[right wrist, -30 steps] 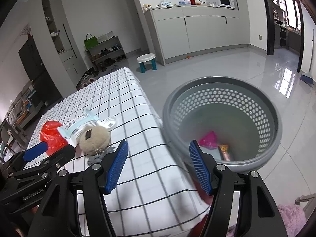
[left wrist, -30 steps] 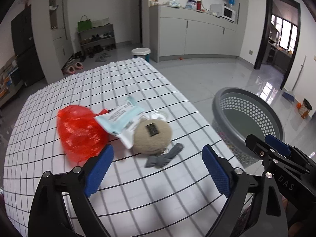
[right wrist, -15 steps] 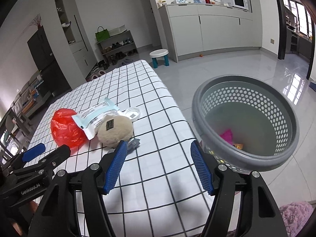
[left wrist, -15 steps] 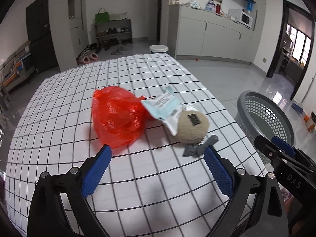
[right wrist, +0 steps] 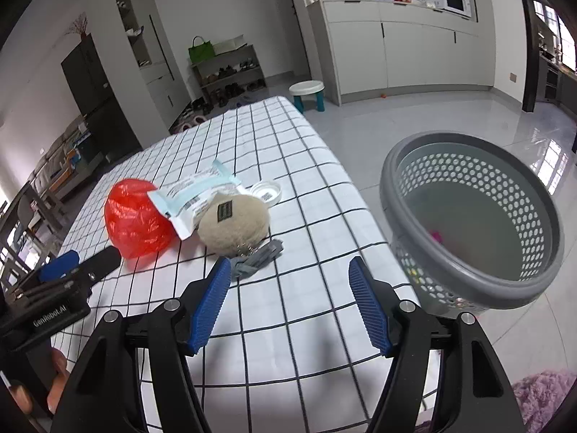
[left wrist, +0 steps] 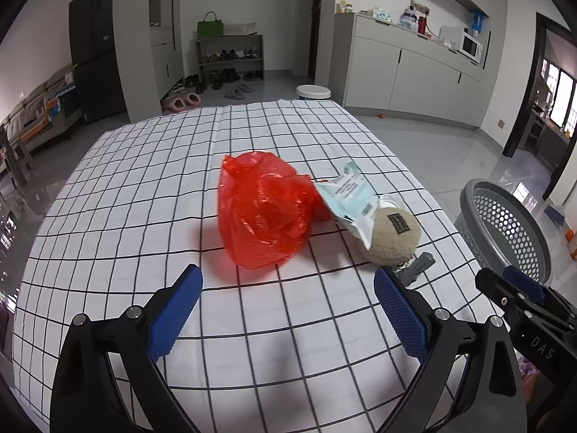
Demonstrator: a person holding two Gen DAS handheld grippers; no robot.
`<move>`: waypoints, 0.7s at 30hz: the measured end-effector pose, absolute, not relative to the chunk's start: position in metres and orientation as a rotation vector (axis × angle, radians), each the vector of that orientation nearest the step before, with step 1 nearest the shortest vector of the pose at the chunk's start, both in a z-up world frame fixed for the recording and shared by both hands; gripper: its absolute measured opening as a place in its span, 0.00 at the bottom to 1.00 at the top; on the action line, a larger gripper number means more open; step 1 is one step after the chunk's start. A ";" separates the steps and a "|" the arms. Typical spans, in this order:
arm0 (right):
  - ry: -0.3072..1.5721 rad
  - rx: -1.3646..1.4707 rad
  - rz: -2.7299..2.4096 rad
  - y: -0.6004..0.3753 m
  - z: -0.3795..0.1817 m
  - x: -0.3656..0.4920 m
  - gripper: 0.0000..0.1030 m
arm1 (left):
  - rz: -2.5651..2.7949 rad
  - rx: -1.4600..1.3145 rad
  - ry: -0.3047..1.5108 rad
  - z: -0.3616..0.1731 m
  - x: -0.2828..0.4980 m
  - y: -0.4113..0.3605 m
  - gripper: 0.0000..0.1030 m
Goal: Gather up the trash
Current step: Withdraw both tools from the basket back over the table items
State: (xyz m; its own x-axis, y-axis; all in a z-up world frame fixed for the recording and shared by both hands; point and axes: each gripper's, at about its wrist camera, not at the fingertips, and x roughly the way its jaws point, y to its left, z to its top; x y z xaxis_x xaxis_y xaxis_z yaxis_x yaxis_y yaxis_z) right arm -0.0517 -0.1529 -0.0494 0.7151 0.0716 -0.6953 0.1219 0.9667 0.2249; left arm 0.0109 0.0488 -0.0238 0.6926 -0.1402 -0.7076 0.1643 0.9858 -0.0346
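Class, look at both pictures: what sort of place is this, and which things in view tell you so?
Most likely a home, in an open living and kitchen area. Signs: a shoe rack by the wall, a microwave on a long counter, and a sofa at the side.

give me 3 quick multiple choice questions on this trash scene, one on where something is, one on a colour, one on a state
1. Where does the grey basket stand?
A. on the table
B. on the floor beside the table
C. on the counter

2. What colour is the crumpled plastic bag?
A. red
B. green
C. black

3. How are the jaws of the left gripper?
A. shut on the bag
B. shut on nothing
C. open, holding nothing

Answers:
1 B, it stands off the edge of the checked table, above the tiled floor.
2 A, the bag is bright translucent red.
3 C, the blue pads are wide apart with bare cloth between.
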 end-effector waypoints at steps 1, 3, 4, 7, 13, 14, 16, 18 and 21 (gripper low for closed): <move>0.784 0.261 -0.023 -0.151 -0.051 -0.050 0.63 | -0.166 0.030 0.790 -0.024 0.012 0.051 0.91; 0.796 0.256 -0.014 -0.149 -0.053 -0.048 0.63 | -0.158 0.029 0.795 -0.026 0.013 0.054 0.91; 0.803 0.251 -0.011 -0.147 -0.054 -0.047 0.63 | -0.155 0.029 0.796 -0.027 0.013 0.056 0.91; 0.828 0.248 0.002 -0.143 -0.059 -0.042 0.63 | -0.143 0.026 0.804 -0.030 0.015 0.061 0.91; 0.893 0.241 0.044 -0.129 -0.069 -0.026 0.63 | -0.120 0.009 0.814 -0.034 0.019 0.072 0.91; 0.902 0.240 0.049 -0.127 -0.071 -0.023 0.63 | -0.116 0.010 0.814 -0.034 0.020 0.073 0.91; 0.920 0.241 0.061 -0.121 -0.074 -0.016 0.63 | -0.105 0.014 0.812 -0.034 0.021 0.077 0.91; 0.932 0.240 0.064 -0.118 -0.077 -0.010 0.63 | -0.094 0.016 0.811 -0.034 0.022 0.081 0.91; 0.953 0.224 0.056 -0.114 -0.081 0.000 0.63 | -0.079 0.019 0.808 -0.035 0.025 0.087 0.91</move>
